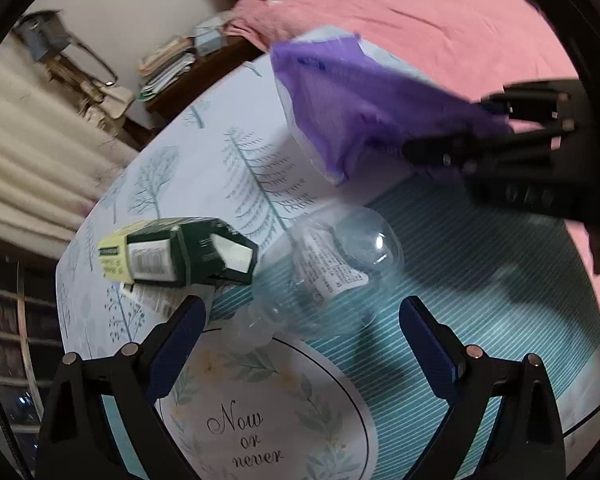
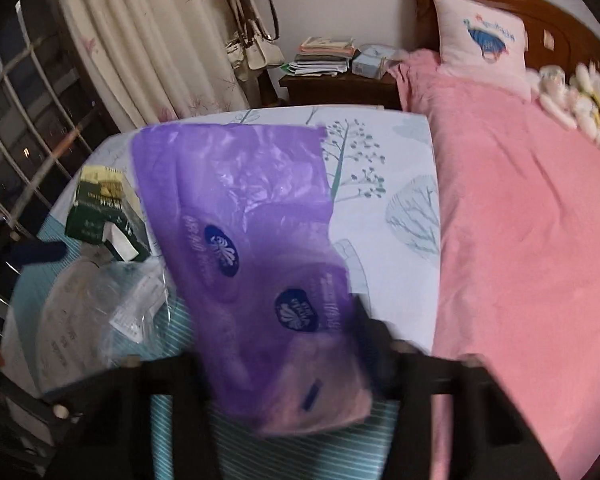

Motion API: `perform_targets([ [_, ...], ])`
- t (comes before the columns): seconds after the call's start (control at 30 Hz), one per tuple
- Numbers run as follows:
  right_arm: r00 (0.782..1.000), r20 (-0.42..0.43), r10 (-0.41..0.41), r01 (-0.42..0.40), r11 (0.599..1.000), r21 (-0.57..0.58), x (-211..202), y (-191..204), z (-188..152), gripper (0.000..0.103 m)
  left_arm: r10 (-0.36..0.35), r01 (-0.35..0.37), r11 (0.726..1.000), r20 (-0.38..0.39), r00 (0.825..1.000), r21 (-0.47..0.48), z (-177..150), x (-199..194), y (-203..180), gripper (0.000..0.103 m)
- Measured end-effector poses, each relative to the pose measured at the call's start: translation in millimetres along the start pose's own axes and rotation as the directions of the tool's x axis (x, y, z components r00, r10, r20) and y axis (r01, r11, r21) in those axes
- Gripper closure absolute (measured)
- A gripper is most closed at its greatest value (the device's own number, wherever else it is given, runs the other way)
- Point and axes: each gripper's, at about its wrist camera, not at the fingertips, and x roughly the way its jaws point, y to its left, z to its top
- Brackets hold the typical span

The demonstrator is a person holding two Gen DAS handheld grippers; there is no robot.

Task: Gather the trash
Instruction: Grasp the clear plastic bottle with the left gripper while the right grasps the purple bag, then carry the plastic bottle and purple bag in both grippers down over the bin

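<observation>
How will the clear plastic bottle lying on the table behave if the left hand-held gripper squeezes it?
The clear plastic bottle looks empty, so probably light. Its thin walls may crumple. Lying on its side, it could roll away from the open left hand-held gripper.

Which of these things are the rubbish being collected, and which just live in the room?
Part of the job:
purple bag, pinched in the right gripper
clear bottle, in front of the open left gripper
green carton

Just lying about:
pillow
stack of books
handbags
curtain
pink blanket
</observation>
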Motion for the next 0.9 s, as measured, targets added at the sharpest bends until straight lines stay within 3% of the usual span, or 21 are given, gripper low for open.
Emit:
perform_targets([
  [0.27, 0.999, 0.016, 0.028, -0.028, 0.999, 0.046, -6, -7, -7, 0.063, 0.045, -0.045, 0.996, -0.009, 0.999, 0.074, 3, 20, -5, 0.01],
  [0.37, 0.999, 0.018, 0.037, -0.038, 0.997, 0.065, -7, -8, -9, 0.063, 0.04, -0.038, 0.996, -0.026, 0.999, 0.076, 6, 29, -2, 0.03],
  [0.43, 0.999, 0.02, 0.038, -0.04, 0.997, 0.073, -9, -6, -13, 0.063, 0.02, -0.019, 0.998, -0.014, 1.0, 0.063, 9, 29, 1, 0.036],
  [0.5, 0.999, 0.018, 0.04, -0.041, 0.996, 0.076, -11, -6, -15, 0.063, 0.0, 0.001, 0.998, -0.017, 1.0, 0.055, 12, 31, 4, 0.059],
  [0.53, 0.999, 0.016, 0.04, -0.041, 0.996, 0.077, -13, -5, -18, 0.063, -0.009, 0.01, 0.999, -0.02, 1.0, 0.045, 12, 31, 5, 0.064],
  [0.9, 1.0, 0.01, 0.02, -0.021, 0.992, 0.123, -50, 11, -52, 0.067, -0.126, 0.125, 0.991, -0.014, 0.992, -0.052, -10, 2, 6, 0.068],
])
